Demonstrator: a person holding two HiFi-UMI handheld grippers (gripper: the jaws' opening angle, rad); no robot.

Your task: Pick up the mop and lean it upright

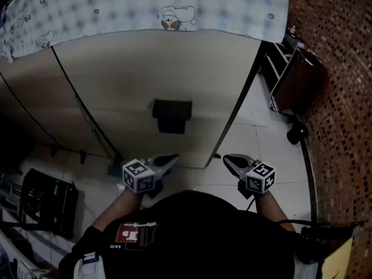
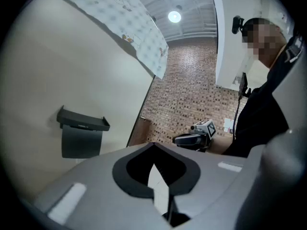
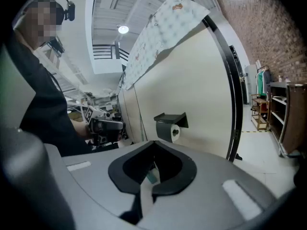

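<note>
Mop (image 1: 91,127) leans upright on the far wall (image 1: 145,68), seemingly done; left gripper (image 1: 170,160) and right gripper (image 1: 229,160) closed, empty.

I'm not finding any text I can read. The cubes on the left gripper (image 1: 168,160) and right gripper (image 1: 229,160) are showing only black-and-white squares, the cloth (image 1: 163,4) is showing cartoon drawings, and the holder's (image 2: 81,126) small print is blurring out.
</note>
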